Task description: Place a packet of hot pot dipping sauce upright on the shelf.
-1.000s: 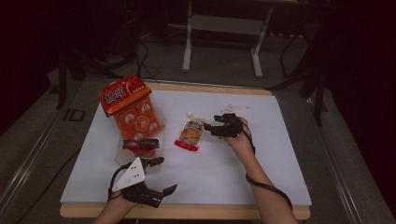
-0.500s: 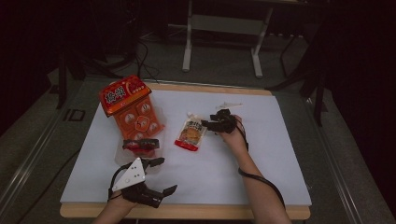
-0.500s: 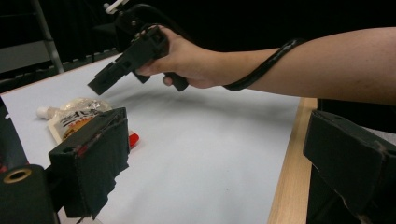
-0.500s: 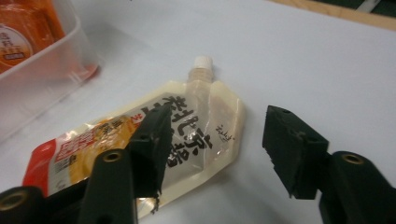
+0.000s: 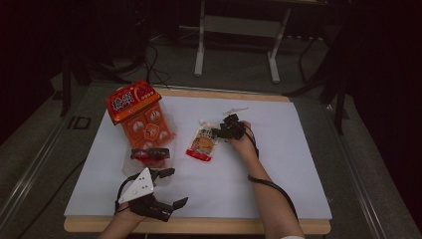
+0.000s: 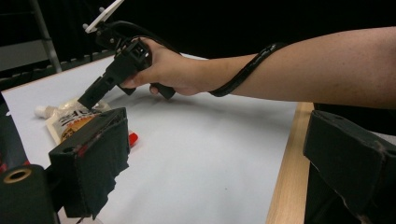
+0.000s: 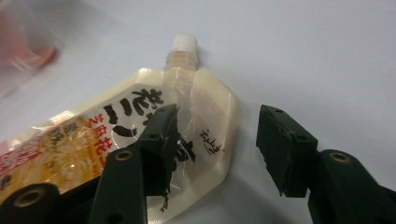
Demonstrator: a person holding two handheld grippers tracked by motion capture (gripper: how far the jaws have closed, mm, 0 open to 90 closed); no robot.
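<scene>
Spout pouch (image 7: 140,140) beneath tilted right gripper (image 7: 217,144)

Dim room with black surroundings, table (image 5: 278,164) evenly lit from above, soft shadows, slightly grainy, close-ups softly blurred

pouch (image 7: 116,154) lower end cut off — orange pack (image 7: 28,51) blurred, edge-cropped

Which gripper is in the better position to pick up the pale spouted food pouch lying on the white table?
Right. The right gripper is at the pale spouted food pouch, jaws closing over its upper edge but not yet pressing. The left gripper hangs open near the table's front edge.
</scene>
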